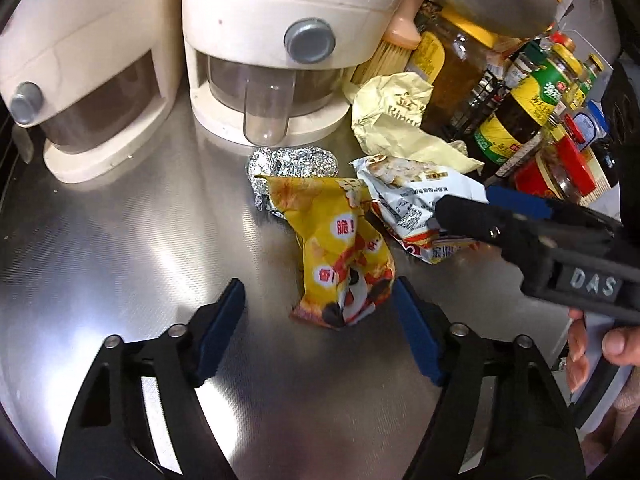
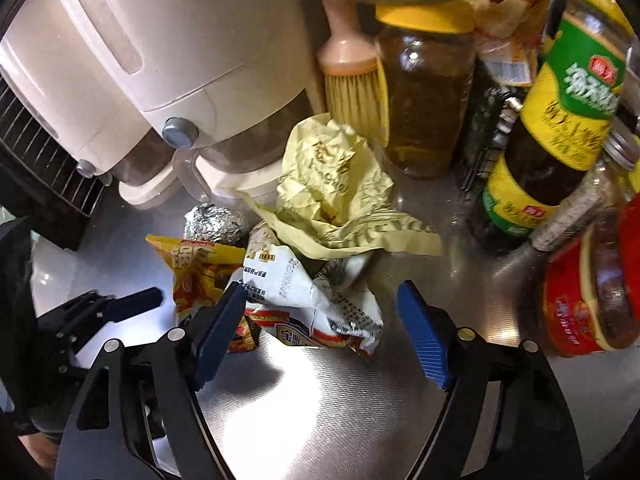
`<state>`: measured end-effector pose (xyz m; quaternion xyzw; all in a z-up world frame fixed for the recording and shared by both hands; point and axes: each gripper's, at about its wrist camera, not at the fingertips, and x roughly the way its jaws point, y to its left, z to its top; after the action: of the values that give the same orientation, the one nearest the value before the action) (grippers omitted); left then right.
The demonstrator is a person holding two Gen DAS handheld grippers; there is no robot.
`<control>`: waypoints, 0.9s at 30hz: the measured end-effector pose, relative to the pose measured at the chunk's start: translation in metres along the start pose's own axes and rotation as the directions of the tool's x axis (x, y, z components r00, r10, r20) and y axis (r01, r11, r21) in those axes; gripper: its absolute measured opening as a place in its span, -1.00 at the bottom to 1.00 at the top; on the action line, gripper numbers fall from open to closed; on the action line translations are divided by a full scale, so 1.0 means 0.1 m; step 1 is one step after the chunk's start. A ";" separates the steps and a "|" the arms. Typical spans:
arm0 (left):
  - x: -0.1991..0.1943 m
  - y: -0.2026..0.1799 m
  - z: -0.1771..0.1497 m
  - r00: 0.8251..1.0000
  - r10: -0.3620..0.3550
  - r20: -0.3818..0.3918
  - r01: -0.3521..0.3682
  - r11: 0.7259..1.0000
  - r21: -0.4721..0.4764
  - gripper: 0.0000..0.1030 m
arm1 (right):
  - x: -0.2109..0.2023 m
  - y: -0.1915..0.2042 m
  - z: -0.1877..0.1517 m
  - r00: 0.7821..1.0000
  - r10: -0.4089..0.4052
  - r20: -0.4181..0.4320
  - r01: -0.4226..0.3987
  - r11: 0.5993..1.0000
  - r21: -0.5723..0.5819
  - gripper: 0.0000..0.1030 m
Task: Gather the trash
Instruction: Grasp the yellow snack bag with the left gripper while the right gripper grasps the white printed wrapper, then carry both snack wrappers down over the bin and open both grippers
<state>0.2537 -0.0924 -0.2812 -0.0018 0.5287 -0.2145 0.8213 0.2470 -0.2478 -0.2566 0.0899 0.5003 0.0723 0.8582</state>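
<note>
Left gripper (image 1: 318,316) is straddling yellow wrapper (image 1: 344,256), jaws part-open, empty. Right gripper (image 2: 322,324) is likewise gaping over white wrapper (image 2: 316,296). Crinkled film risks slipping out.

Four bits of trash bunched on the steel counter: crumpled yellow chip bag (image 1: 344,256), white wrapper (image 1: 412,204) touching it, foil ball (image 1: 290,166) behind, pale yellow wrapper (image 1: 394,120) at the back.
</note>
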 end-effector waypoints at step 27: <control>-0.55 -0.16 -0.37 0.999 -0.010 0.039 0.007 0.998 0.070 -0.65 | -0.60 0.07 -0.33 0.993 0.106 0.059 -0.104 0.994 -0.029 -0.57</control>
<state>0.1970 -0.0790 -0.2456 0.0203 0.5048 -0.2362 0.8301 0.1887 -0.2510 -0.2202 0.1073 0.4677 0.1210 0.8690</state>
